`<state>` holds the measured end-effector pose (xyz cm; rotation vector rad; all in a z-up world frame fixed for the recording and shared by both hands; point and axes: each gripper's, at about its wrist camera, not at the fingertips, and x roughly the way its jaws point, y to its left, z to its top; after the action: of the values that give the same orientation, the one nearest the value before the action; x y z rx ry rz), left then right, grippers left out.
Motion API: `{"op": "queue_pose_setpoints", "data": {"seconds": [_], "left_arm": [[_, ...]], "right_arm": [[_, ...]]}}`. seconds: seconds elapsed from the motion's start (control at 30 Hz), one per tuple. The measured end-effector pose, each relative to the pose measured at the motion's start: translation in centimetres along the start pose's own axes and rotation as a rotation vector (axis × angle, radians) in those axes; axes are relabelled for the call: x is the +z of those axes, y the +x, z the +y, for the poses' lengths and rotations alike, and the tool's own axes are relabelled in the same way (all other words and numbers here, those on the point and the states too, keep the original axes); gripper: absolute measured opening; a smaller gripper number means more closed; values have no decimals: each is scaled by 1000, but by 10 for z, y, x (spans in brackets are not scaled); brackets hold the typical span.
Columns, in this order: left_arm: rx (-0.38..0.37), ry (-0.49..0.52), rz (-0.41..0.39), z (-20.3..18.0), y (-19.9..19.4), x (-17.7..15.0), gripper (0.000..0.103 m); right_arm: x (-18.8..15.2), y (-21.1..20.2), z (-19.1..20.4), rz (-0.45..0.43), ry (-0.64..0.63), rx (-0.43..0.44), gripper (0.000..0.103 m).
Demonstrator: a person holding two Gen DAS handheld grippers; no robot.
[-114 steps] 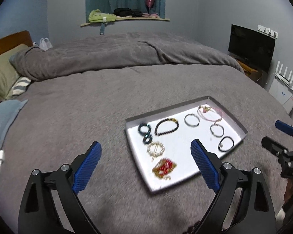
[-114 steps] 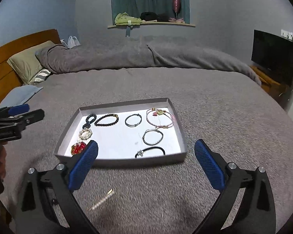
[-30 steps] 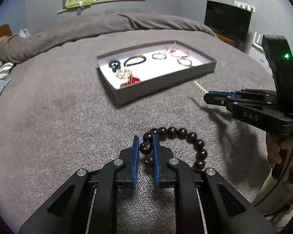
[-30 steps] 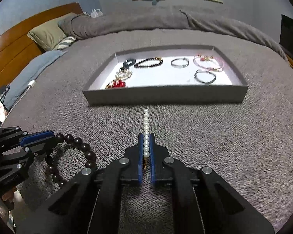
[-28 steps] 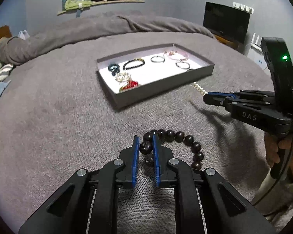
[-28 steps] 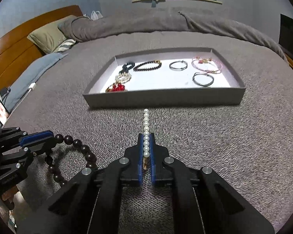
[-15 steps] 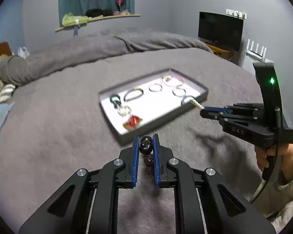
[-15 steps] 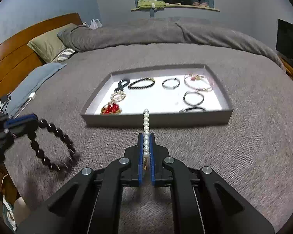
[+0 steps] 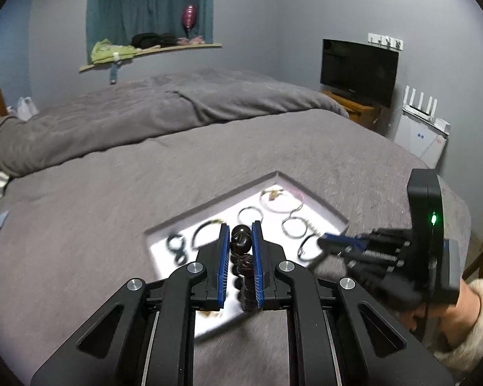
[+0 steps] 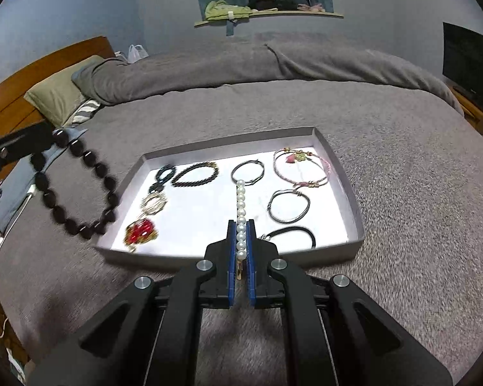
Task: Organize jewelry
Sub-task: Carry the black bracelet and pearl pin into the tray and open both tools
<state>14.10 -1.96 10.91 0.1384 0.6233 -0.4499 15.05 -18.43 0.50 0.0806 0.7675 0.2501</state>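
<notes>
Dark bead bracelet (image 10: 77, 189) pinched in left gripper (image 9: 240, 254), hanging at frame left; pearl strand (image 10: 241, 212) clamped in right gripper (image 10: 240, 251) over tray (image 10: 351, 199), centre frame.

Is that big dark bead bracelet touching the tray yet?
Apart. The right wrist view shows the dark bead bracelet hanging in the air from the left gripper, beside the tray rim, clear of it.

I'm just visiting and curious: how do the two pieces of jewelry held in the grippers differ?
The dark bead bracelet has large, dark round beads; the pearl strand has small white ones. The bracelet hangs as a closed loop from the left gripper; the strand sticks out straight from the right gripper. Both are clamped above the tray.
</notes>
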Motion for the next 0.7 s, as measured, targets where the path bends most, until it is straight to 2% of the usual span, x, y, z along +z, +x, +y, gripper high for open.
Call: {"op": "queue_pose_setpoints", "data": {"seconds": [0.17,0.3,0.37,0.53,0.7], "left_arm": [[-19,16,29,-12,43,6,15],[-52,-20,96,-6,77,-9,15],[-45,-24,129,-2,90,-20,15],[-15,-69,175,19,104,-41,15],[11,-67,192,25,110,-46,15]], "right_arm": [[5,20,-6,23,3,-17,6],[6,30,-6,38,-3,-10,6],[6,35,-6,50,-1,0,6],[10,52,1,92,-14,14,6],[17,69,7,127,-3,27,6]]}}
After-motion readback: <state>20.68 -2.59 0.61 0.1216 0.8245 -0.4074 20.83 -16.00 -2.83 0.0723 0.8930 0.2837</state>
